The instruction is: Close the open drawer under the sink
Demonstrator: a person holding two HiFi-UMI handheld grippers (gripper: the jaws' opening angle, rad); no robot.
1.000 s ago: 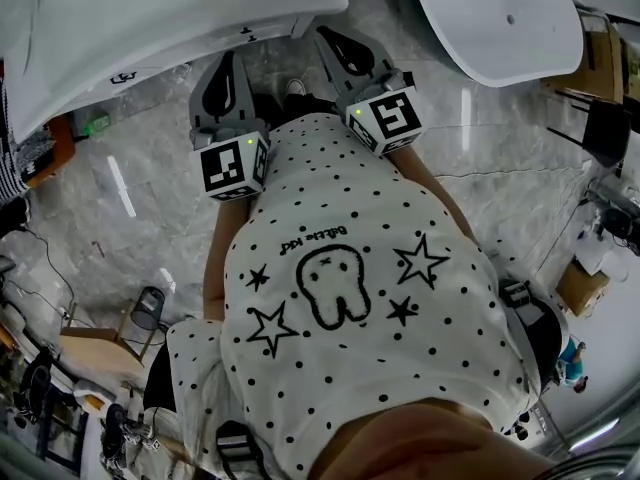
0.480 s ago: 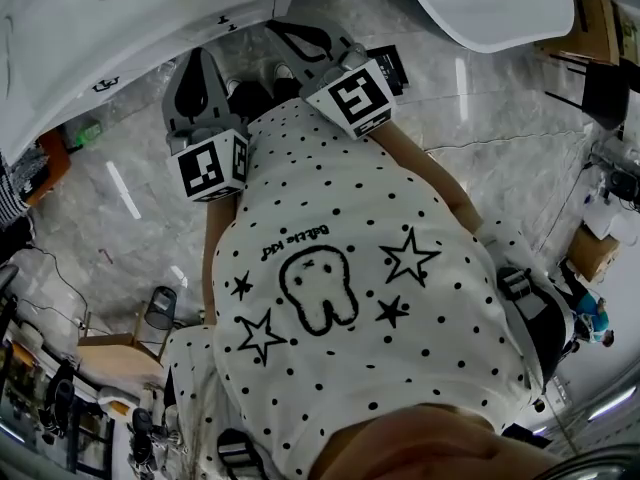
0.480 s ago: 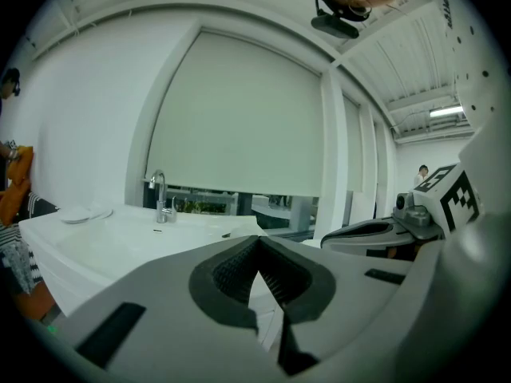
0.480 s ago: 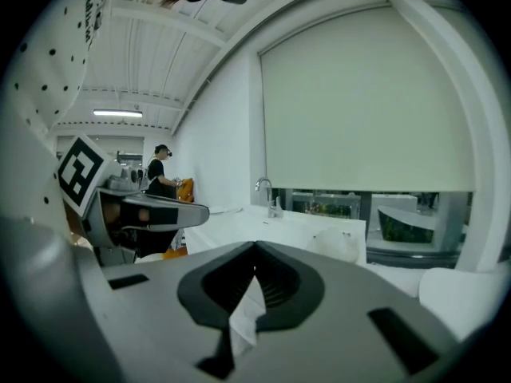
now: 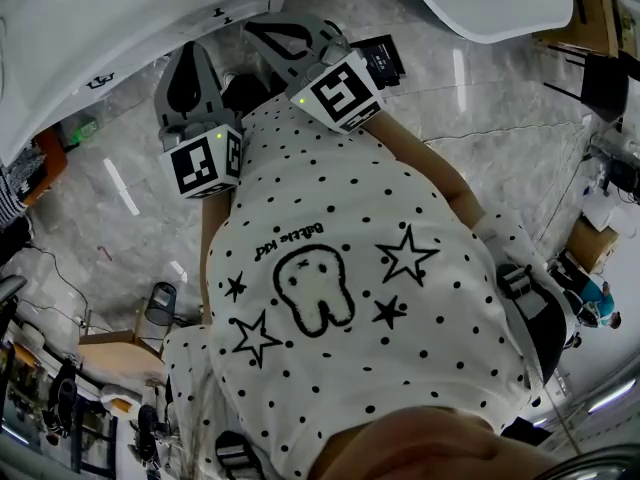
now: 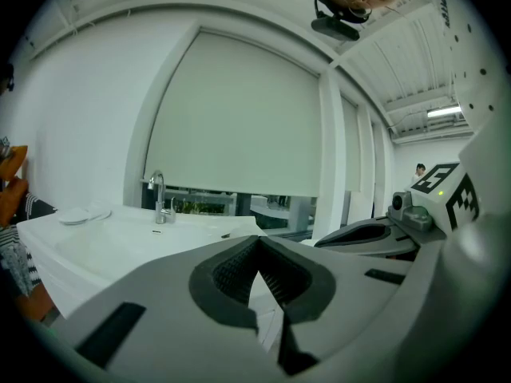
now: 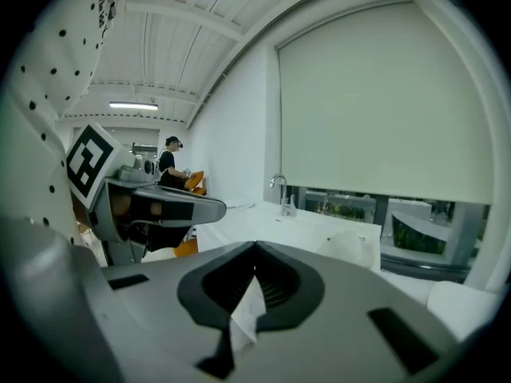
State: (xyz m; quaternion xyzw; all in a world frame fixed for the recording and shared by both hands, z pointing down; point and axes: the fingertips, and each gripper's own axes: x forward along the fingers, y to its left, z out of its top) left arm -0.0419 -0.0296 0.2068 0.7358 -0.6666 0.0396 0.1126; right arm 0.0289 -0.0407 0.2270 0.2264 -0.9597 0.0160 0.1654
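Marble floor (image 5: 500, 118), white sink (image 5: 150, 8), left gripper (image 6: 257, 242) closed, right gripper (image 7: 255, 250) closed

The grey marbled floor (image 5: 480, 128) is glossy, with pale streaks of lamp light across it. Well away from the white sink unit (image 5: 130, 18), toward the lower left of the head view, a small dark round bin (image 5: 150, 306) stands on it. A low wooden stool (image 5: 105, 348) sits just beyond that. A thin cable (image 5: 60, 268) trails between the sink unit and the bin. Far to the sink unit's right sits a cardboard box (image 5: 588, 248).
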